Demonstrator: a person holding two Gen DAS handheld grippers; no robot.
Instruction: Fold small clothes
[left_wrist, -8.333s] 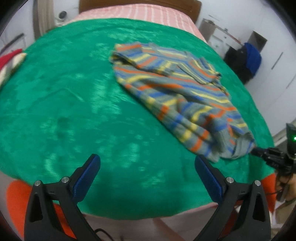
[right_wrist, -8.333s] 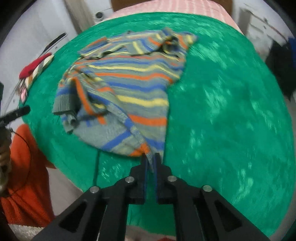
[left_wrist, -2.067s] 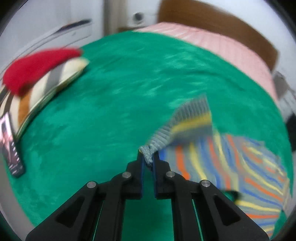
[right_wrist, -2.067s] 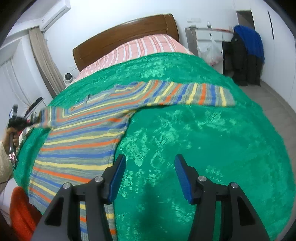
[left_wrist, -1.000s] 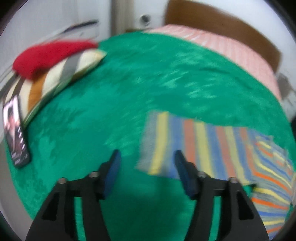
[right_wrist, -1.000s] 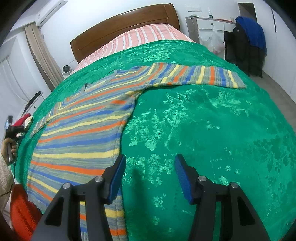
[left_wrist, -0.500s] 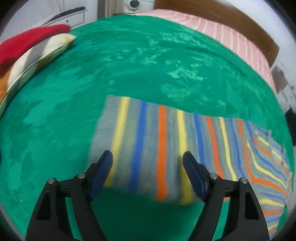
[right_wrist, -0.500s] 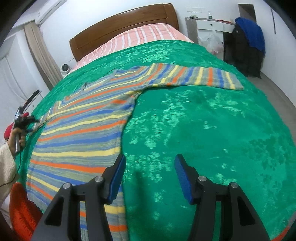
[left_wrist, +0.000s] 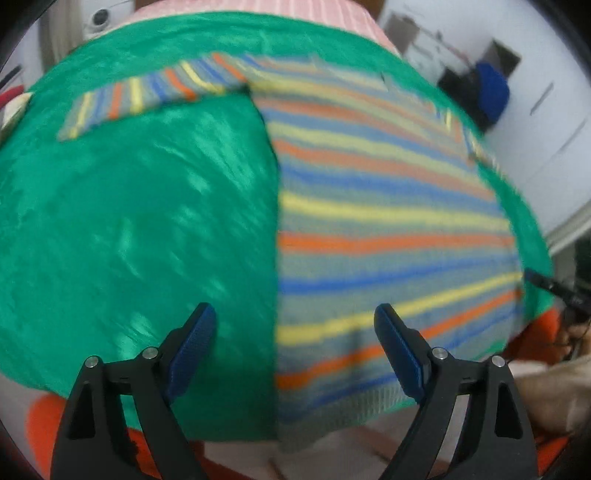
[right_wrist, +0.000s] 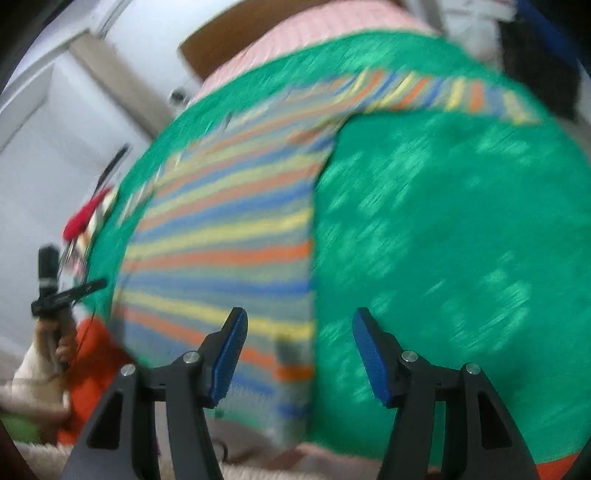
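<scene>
A striped sweater (left_wrist: 384, 206) in grey, blue, yellow and orange lies spread flat on the green blanket (left_wrist: 140, 206), both sleeves stretched out sideways. My left gripper (left_wrist: 295, 350) is open and empty above the sweater's lower left hem corner. In the right wrist view the sweater (right_wrist: 229, 236) fills the left half, and my right gripper (right_wrist: 299, 350) is open and empty above its lower right hem corner. Both views are motion-blurred. The left gripper also shows at the left of the right wrist view (right_wrist: 70, 291).
The green blanket (right_wrist: 461, 240) covers a bed with pink striped sheets (left_wrist: 258, 5). A red and striped pillow (right_wrist: 88, 214) lies at the bed's left edge. Orange fabric (left_wrist: 40, 424) hangs below the near edge. Dark clothes (left_wrist: 487, 96) hang at the far right.
My left gripper has moved from the left sleeve end back to the hem's lower left corner. My right gripper has swung down toward the hem's lower right corner. Both stay open.
</scene>
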